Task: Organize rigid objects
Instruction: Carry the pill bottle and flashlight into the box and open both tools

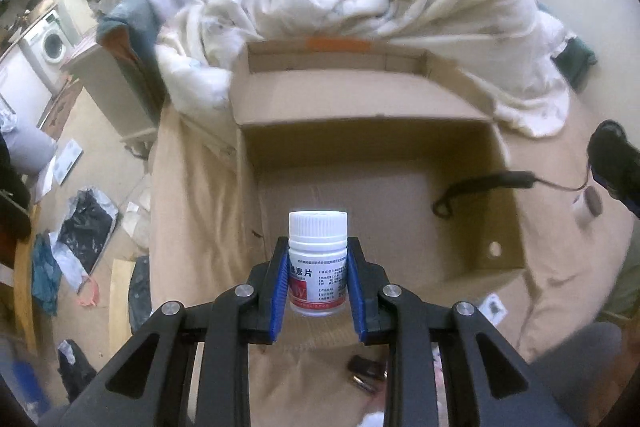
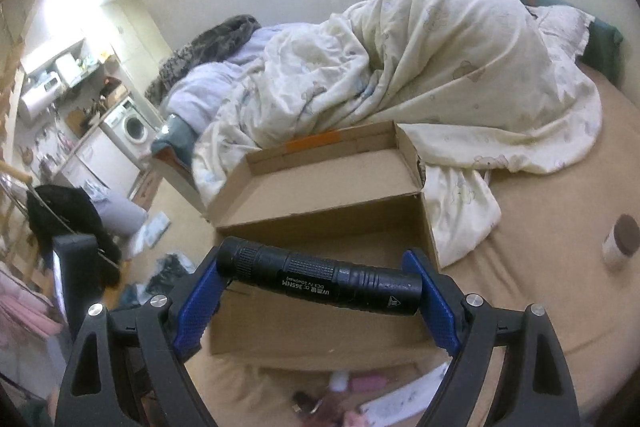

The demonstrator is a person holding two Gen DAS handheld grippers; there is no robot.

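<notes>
left gripper: clamping a white pill bottle by its body, blue pads pressing on both sides; bottle sitting upright, cap sticking out past the fingertips, hanging over the near part of the box.
right gripper: jaws standing wide, gripping a black flashlight end to end, one blue pad on each end; flashlight lying crosswise, label text reading upside down, hanging over the near edge of the box.
near clutter: small dark items lying on the tan sheet below the left gripper; too blurred to tell what.
cardboard box: sitting open on the bed, lid flap lying back on the far side with an orange tape strip at its far edge.
box contents: black strap lying inside near the right wall, cord trailing out over the rim.
small jar: white body, brown lid, lying on the sheet right of the box, well apart from it.
bed: tan sheet, box resting on it.
duvet: pale, bunched up just beyond the box.
far left: washing machine standing against the wall, clutter lying on the floor.
</notes>
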